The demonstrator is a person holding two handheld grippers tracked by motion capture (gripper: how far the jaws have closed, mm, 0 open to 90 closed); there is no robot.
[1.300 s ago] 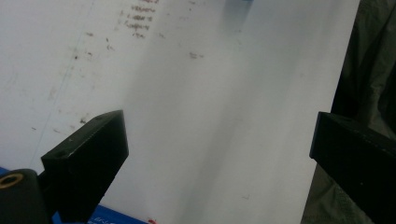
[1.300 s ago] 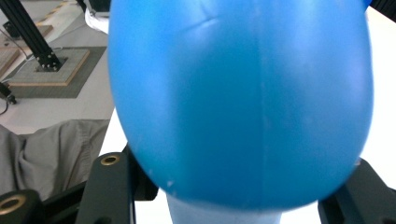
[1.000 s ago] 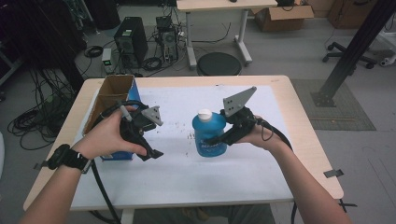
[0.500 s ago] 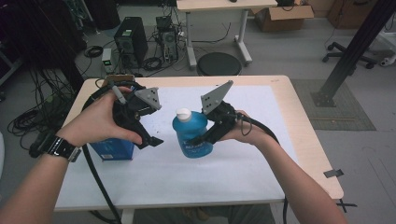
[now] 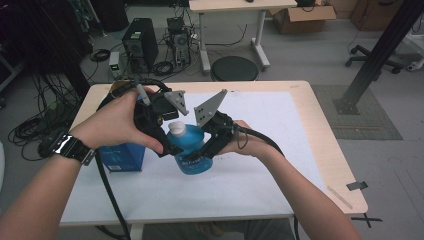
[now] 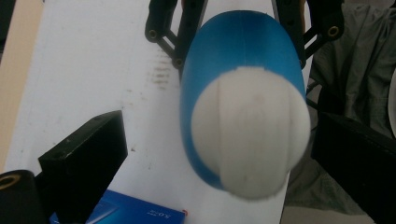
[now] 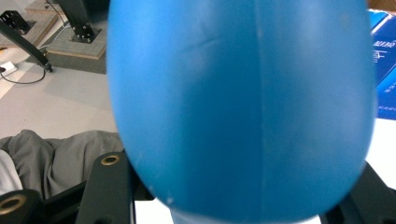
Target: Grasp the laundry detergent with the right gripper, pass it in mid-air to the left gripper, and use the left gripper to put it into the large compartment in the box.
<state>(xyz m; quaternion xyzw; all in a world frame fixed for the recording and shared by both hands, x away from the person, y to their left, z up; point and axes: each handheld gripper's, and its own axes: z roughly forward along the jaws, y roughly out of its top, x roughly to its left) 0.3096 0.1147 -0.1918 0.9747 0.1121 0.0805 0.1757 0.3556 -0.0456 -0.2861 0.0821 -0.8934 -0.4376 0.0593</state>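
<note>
While the blue bottle [image 5: 192, 150] stood upright on the white mat 1 s ago w/ the right gripper [image 5: 202, 155] clamped round its body, it's now lifted clear of the mat and tipped, cap end toward the left gripper [image 5: 167, 142]. Compared w/ 0.5 s ago, bottle & both hands have shifted nearer the table's middle and closer together.

Right gripper: jaws closed on the bottle's lower body, one each side; right gripper view has the blue wall [image 7: 243, 107] pressed between them. Left gripper was well apart from the bottle 1 s ago, beside the blue box [image 5: 120, 157]; now it's right at the bottle's top. Left gripper view: jaws spread wide, white cap [image 6: 252, 135] sitting in the gap btw them, not touching either as far as I can tell, nothing held.

Blue box hasn't moved, on the table [image 5: 320, 130] at the mat's left edge, partly behind the left hand [image 5: 117, 122]. Left gripper view catches its corner [image 6: 135, 214] below the bottle.
</note>
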